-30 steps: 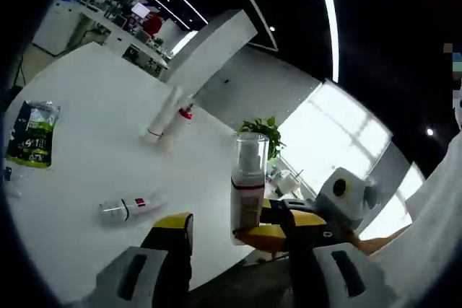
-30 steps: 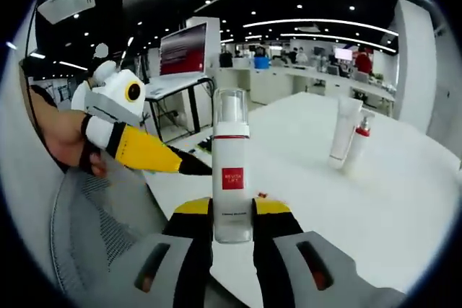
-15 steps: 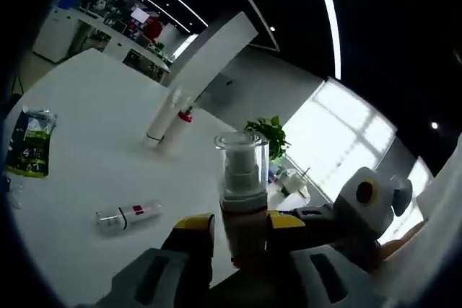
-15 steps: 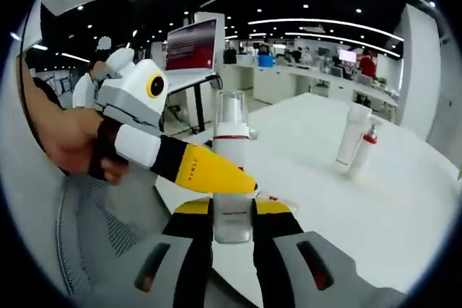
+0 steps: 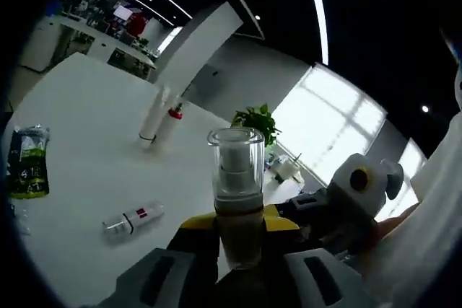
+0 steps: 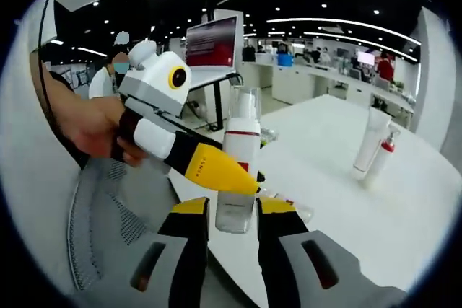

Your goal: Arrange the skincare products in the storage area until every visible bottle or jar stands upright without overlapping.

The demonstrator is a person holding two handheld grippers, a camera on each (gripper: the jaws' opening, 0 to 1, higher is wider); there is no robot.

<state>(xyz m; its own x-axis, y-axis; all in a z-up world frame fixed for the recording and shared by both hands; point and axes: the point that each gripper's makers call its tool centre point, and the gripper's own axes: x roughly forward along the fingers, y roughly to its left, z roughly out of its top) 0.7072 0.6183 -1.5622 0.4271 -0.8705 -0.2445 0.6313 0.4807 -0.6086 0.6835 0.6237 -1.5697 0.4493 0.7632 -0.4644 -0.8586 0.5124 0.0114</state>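
Observation:
A clear-capped pump bottle point(image 5: 237, 192) with a red band point(image 6: 242, 156) stands upright in the air over the white table's edge. My left gripper point(image 5: 240, 232) is shut on its lower body between yellow-tipped jaws. In the right gripper view the left gripper point(image 6: 245, 178) reaches in from the left, across the bottle. My right gripper point(image 6: 234, 214) stands open, with a narrow gap on each side of the bottle's base. A second clear bottle point(image 5: 132, 220) lies on its side on the table. A white tube point(image 5: 150, 119) and a red-collared pump bottle point(image 5: 167, 122) stand upright together farther off.
A green packet point(image 5: 27, 171) lies at the table's left. The tube point(image 6: 369, 151) and pump bottle point(image 6: 382, 160) stand at the right. A hand point(image 6: 94, 128) holds the left gripper over a grey mesh chair point(image 6: 108, 214). A potted plant point(image 5: 253, 120) stands beyond the table.
The left gripper came in from the side and shut on the bottle that the right gripper held. The right gripper's jaws have spread slightly off the bottle.

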